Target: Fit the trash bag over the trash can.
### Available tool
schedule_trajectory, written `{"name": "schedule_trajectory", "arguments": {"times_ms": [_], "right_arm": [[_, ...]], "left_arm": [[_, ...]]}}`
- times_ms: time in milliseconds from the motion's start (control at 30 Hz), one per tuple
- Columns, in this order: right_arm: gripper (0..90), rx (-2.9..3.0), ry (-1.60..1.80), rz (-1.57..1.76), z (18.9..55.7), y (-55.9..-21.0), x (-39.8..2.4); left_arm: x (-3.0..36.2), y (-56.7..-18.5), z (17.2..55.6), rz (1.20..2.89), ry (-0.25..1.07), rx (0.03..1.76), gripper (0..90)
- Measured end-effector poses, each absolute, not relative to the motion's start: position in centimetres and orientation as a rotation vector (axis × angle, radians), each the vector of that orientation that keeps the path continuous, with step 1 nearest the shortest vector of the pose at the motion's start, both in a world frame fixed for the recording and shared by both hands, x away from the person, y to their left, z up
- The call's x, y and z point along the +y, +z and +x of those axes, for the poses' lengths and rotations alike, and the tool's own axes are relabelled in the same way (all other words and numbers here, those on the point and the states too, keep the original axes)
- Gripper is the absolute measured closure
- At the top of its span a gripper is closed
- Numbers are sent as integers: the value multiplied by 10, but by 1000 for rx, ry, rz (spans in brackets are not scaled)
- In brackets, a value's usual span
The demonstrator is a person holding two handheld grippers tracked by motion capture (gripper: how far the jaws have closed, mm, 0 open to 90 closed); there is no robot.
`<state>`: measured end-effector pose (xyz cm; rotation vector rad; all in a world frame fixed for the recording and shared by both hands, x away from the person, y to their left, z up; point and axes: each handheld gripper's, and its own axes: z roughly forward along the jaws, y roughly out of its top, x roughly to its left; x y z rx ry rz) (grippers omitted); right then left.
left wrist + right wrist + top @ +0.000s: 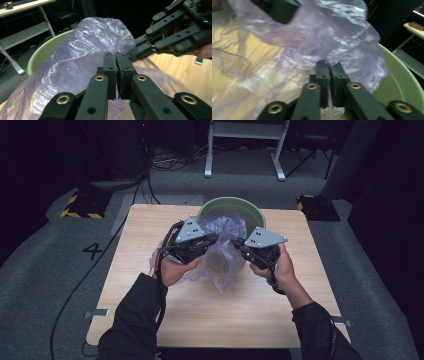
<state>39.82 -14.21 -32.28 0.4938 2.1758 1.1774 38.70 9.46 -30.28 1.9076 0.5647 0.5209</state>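
Both tools were clamped down on the purple plastic bag (226,251). The left tool (116,56) had its jaws pinched together on the film, and the right tool (329,65) was closed on it too, just to the right. The bag hung between them over the middle of the wooden tabletop (150,227), draped against the near side of a green bucket (255,212). Dark room, grey carpet (45,250), a white desk frame (245,145) at the far end.

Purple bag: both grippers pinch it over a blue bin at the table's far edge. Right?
Wrong on colour: the bin is pale green, as the high view shows. The left gripper and right gripper do pinch the purple bag over it.
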Motion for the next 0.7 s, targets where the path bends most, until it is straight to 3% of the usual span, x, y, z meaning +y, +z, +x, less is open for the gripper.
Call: {"name": "schedule_trajectory", "arguments": {"times_ms": [233,600,700], "right_arm": [[900,2110,1167,600,407,-322,-159],[900,2007,1136,713,416,-311,-192],[900,1991,1122,735,419,-308,-199]], "left_arm": [[99,-301,380,1931,522,569,748],[127,-310,360,2004,519,614,254],[134,-313,349,2042,561,614,186]]}}
